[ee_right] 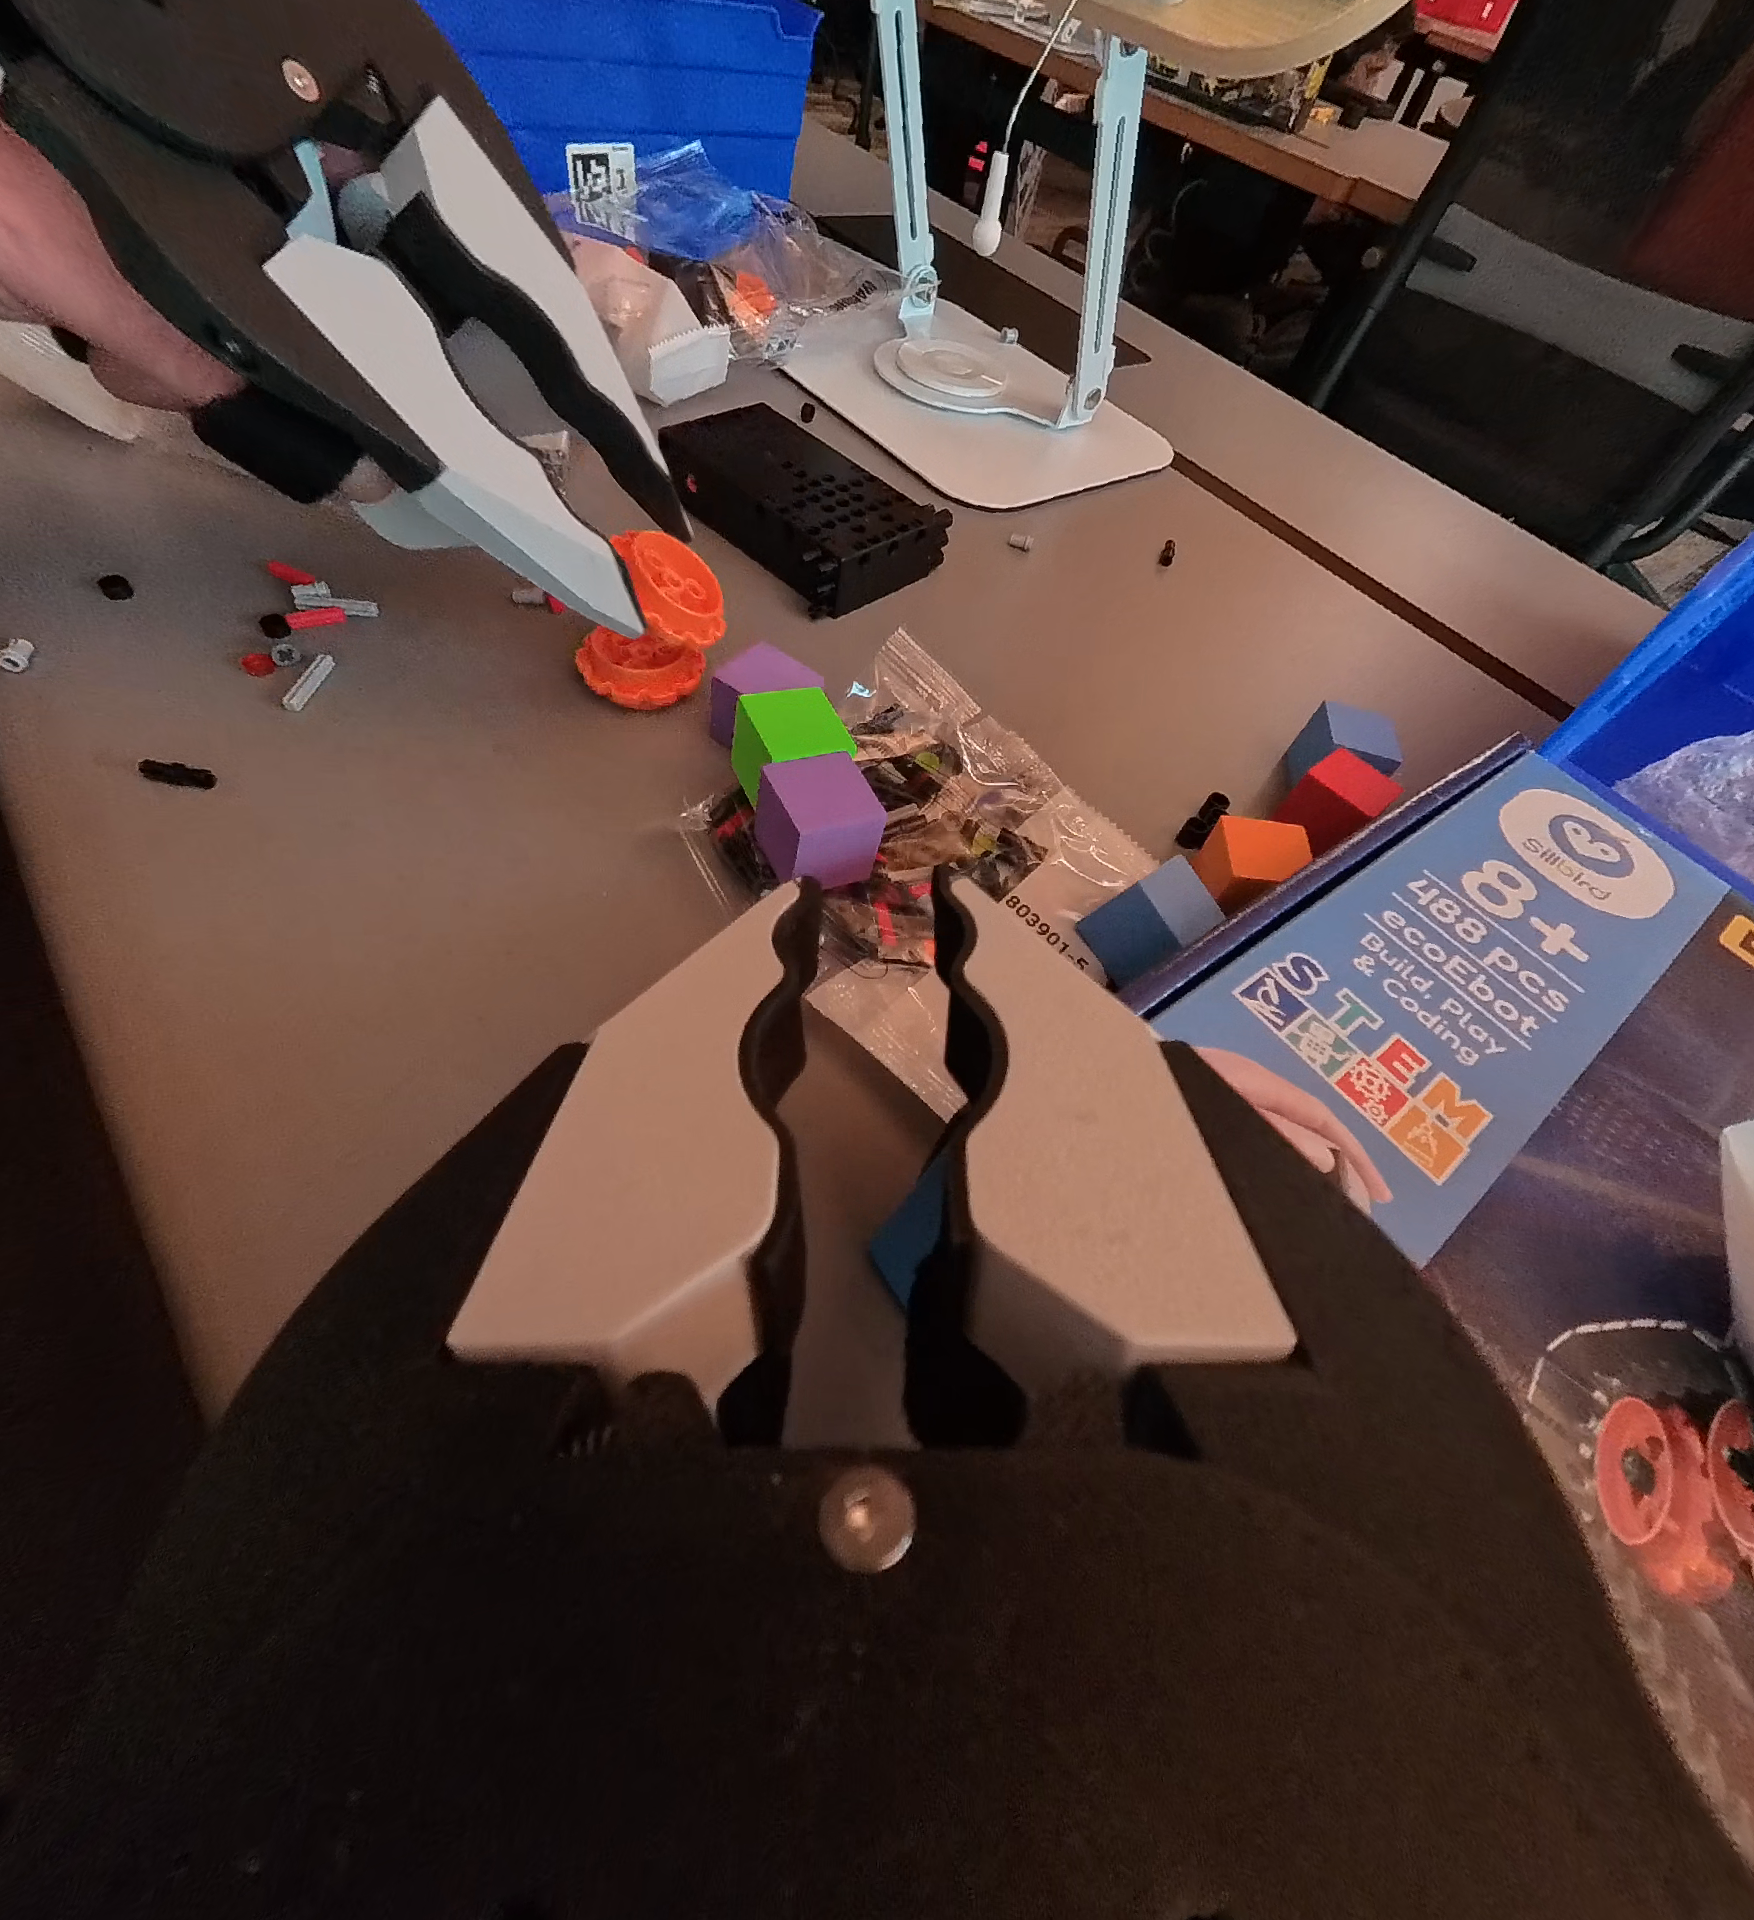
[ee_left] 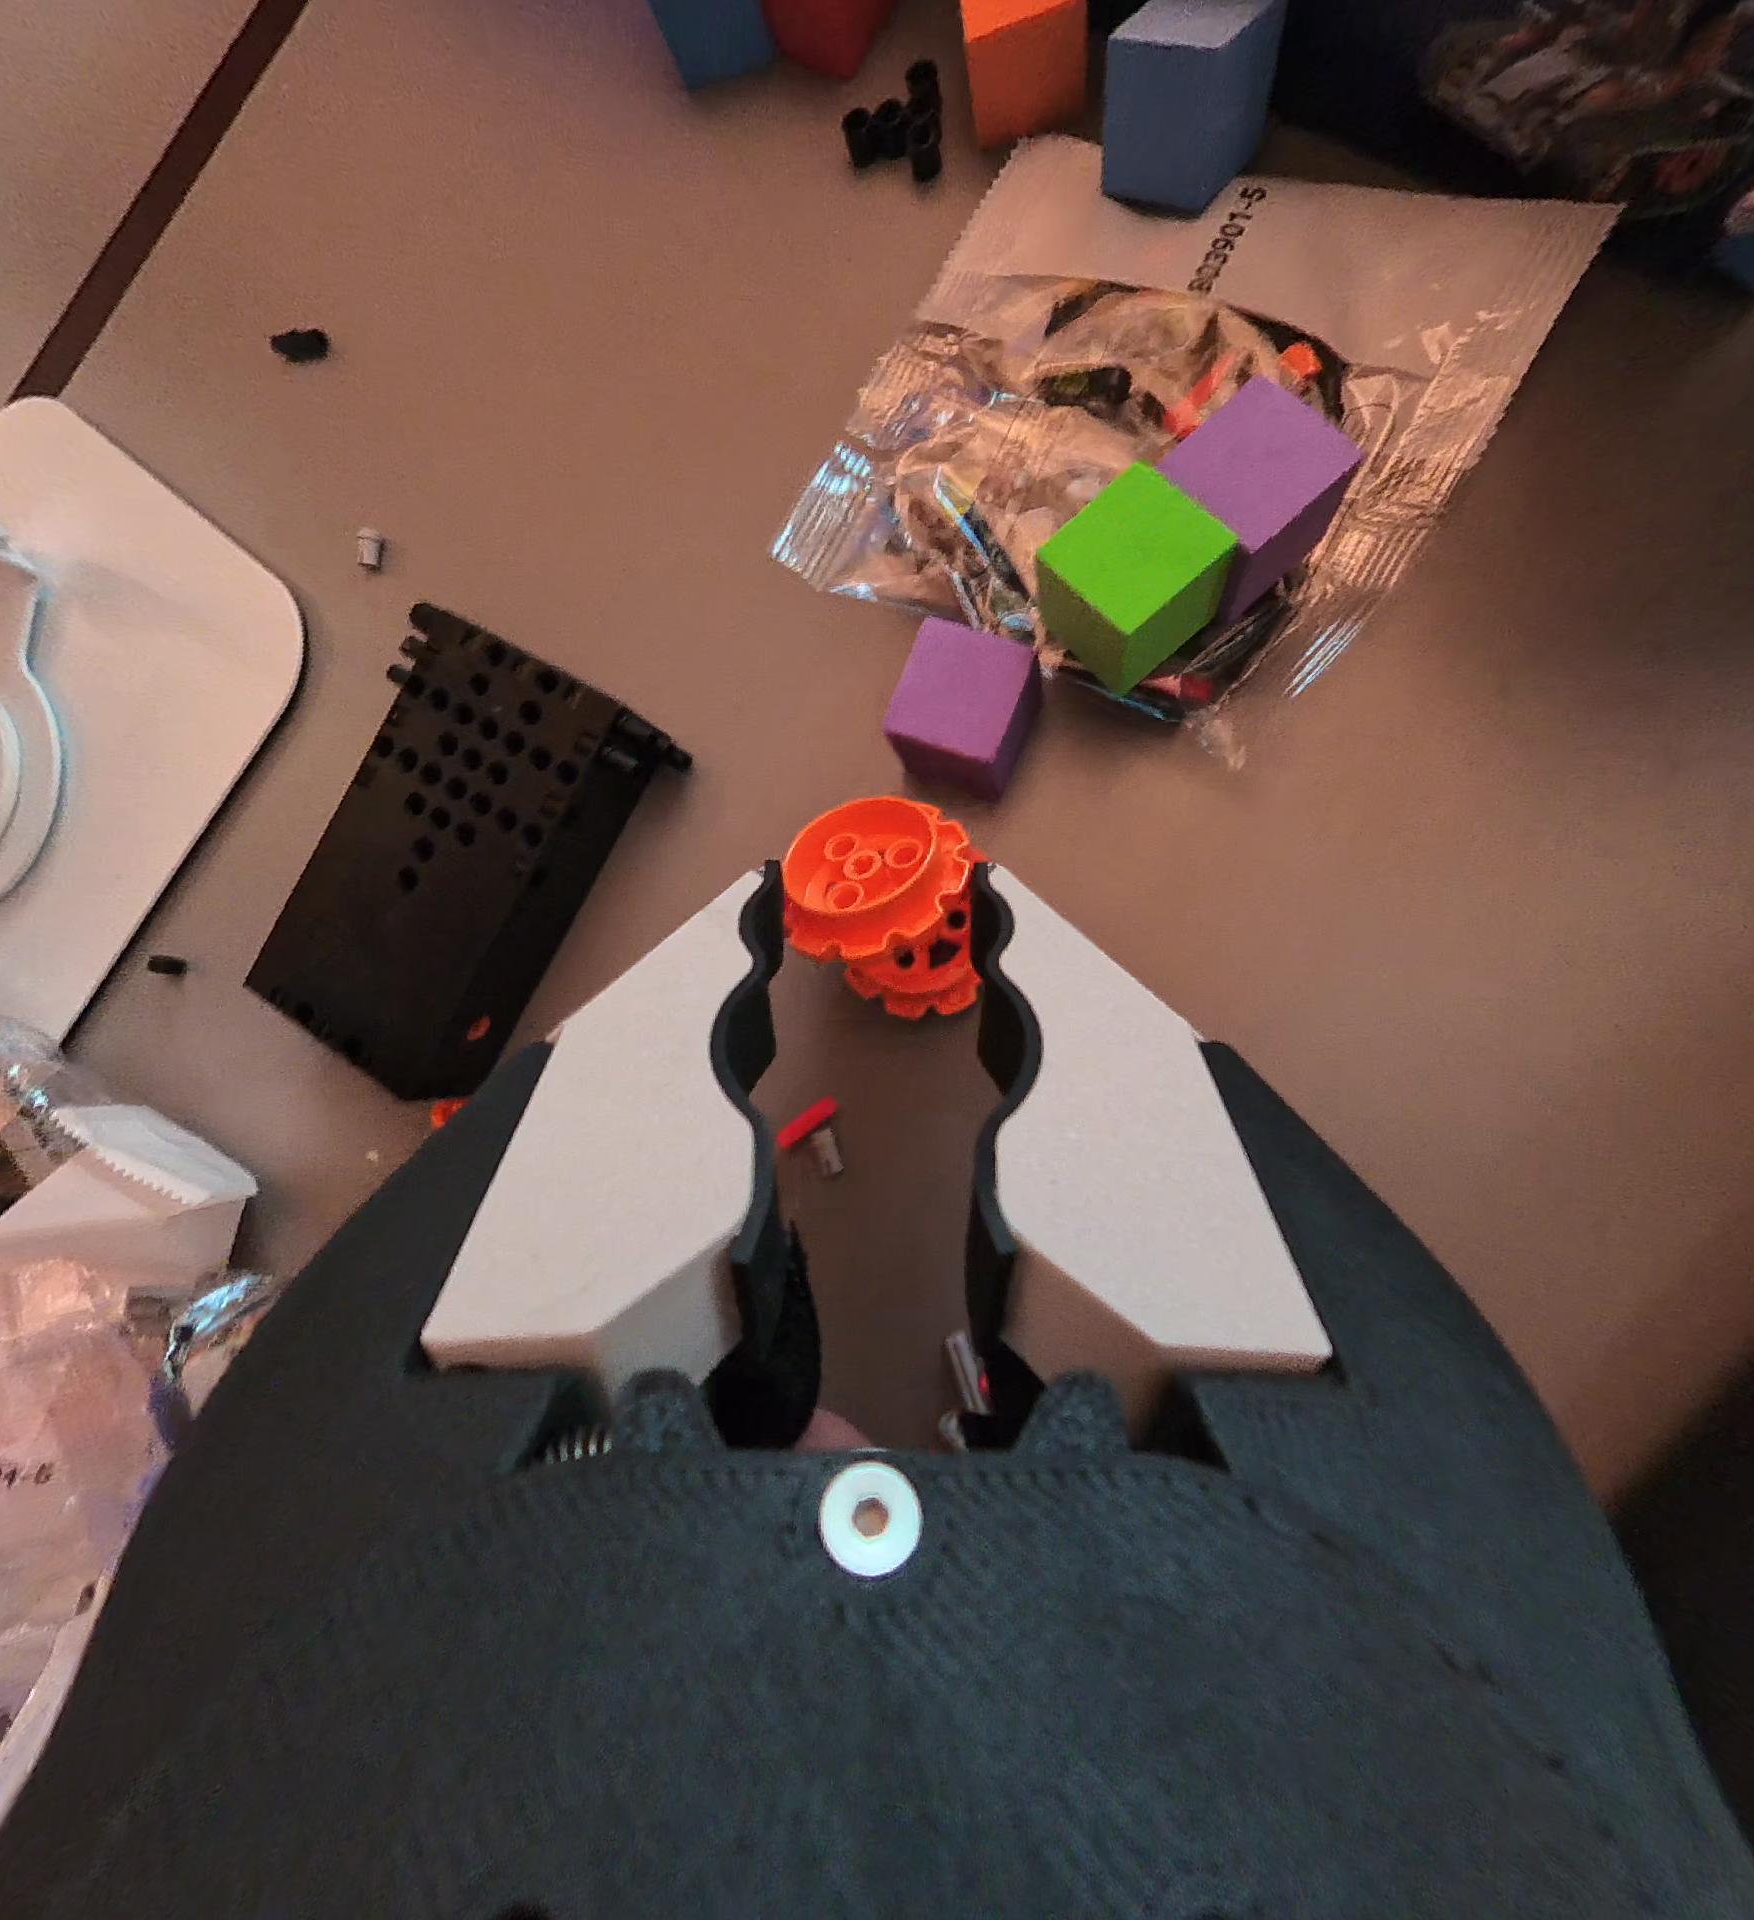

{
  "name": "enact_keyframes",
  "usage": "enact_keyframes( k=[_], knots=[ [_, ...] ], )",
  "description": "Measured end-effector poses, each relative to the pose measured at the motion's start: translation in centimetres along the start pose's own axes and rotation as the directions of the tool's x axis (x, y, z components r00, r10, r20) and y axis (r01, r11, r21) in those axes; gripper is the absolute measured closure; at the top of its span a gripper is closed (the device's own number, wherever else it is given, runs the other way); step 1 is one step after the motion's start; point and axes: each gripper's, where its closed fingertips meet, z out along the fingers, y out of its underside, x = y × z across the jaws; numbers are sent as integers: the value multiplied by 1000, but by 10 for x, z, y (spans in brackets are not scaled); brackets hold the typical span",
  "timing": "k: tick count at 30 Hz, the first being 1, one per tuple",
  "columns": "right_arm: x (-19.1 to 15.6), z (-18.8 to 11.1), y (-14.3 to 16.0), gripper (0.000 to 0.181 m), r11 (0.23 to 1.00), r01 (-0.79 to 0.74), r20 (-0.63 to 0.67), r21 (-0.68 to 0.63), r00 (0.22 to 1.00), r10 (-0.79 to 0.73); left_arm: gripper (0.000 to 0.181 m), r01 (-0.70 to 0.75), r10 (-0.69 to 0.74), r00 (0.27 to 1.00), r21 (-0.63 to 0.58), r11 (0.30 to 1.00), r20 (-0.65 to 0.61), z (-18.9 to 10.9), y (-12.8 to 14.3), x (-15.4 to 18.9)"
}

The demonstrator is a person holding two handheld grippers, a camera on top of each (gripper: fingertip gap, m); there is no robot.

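My left gripper (ee_left: 878, 883) is shut on an orange toothed wheel (ee_left: 857, 868) at its fingertips and holds it tilted just above the grey table (ee_left: 561, 395). A second orange wheel (ee_left: 920, 987) lies directly under it. The right wrist view shows the left gripper (ee_right: 657, 577), the held wheel (ee_right: 684, 592) and the lower wheel (ee_right: 634, 665) flat on the table. My right gripper (ee_right: 873, 888) is slightly open and empty. It hovers over a clear plastic bag of small parts (ee_right: 956, 790), just short of a purple cube (ee_right: 816, 821).
A green cube (ee_left: 1127, 571) and two purple cubes (ee_left: 961, 701) sit by the bag. A black perforated plate (ee_left: 457, 842) and a white stand base (ee_left: 125, 665) lie left. Blue, orange and red blocks (ee_right: 1247, 852) and a printed box (ee_right: 1455, 987) stand right. Small pins (ee_right: 307, 623) are scattered. Across from one pair of fingers to the other is roughly 15 centimeters. The purple cube (ee_right: 816, 821) lies around 5 centimeters away from my right fingertips. Seen from the left wrist view (ee_left: 1311, 449) as well.
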Motion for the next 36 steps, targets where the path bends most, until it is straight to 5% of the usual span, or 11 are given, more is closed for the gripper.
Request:
enact_keyframes(
  k=[13, 36],
  knots=[
    [-1, 0, 0, 160, 1000, 2, 2, -3, 1000, -2, 144, 4, -6, 999, 38, 999, 46, -2, 17, 4],
    [-2, 0, -1, 157, 1000, -1, 9, 0, 1000, 1, 152, -12, 12, 1000, -21, 1000, -6, 3, 5, -5]
  ],
)
